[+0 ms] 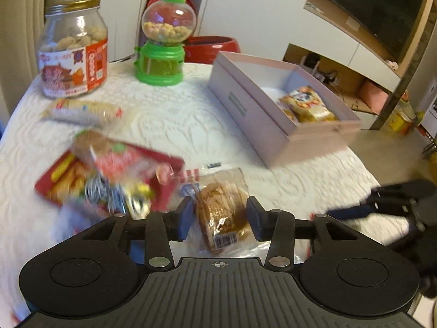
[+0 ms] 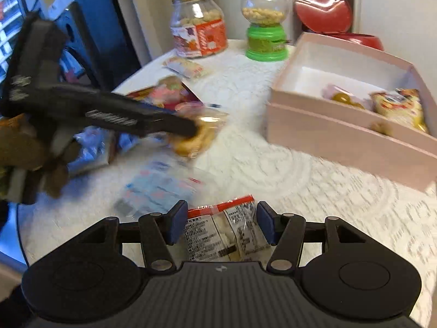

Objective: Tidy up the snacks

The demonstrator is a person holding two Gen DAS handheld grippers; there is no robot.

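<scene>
Left gripper (image 1: 220,218): jaws straddle wrapped pastry (image 1: 222,213), contact unclear; light, crushable, slippery film; hold mid-body. Right gripper (image 2: 220,222): jaws straddle flat clear-wrapped snack (image 2: 224,229), grip unclear.

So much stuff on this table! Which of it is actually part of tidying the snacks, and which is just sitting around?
Part of the job:
- pink box, some snacks already inside
- wrapped pastry between the left gripper's fingers
- clear snack packet between the right gripper's fingers
- loose packets

Probably just sitting there:
- cookie jar
- green candy dispenser
- red container
</scene>
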